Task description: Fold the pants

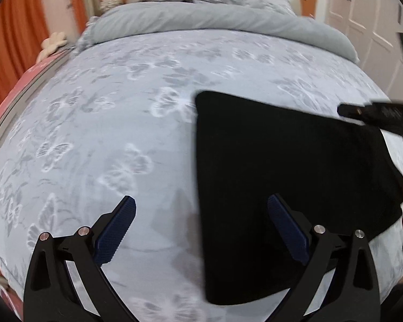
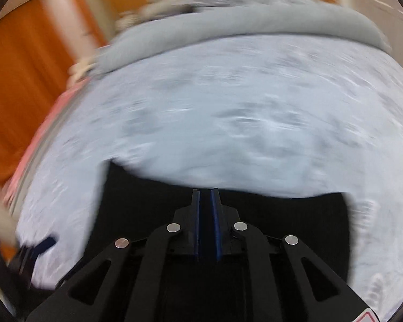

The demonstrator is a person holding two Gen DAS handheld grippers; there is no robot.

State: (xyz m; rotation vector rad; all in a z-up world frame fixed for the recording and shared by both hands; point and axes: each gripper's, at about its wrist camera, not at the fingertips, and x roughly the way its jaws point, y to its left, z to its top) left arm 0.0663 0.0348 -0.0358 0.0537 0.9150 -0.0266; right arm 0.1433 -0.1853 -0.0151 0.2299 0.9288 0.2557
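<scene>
The black pants [image 1: 282, 174] lie folded flat on the butterfly-print bed cover [image 1: 107, 134], right of centre in the left wrist view. My left gripper [image 1: 201, 206] is open and empty, above the pants' left edge. My right gripper [image 2: 205, 196] shows its fingers close together with a thin gap, over the pants [image 2: 147, 201]. That view is motion-blurred and nothing shows between the fingers. The right gripper also shows at the pants' far right edge in the left wrist view [image 1: 346, 110].
A rolled grey duvet [image 1: 215, 24] and pillows lie at the head of the bed. Orange curtains [image 1: 10, 40] hang on the left. White doors [image 1: 368, 18] stand at the right. A pink strip [image 1: 27, 80] runs along the bed's left edge.
</scene>
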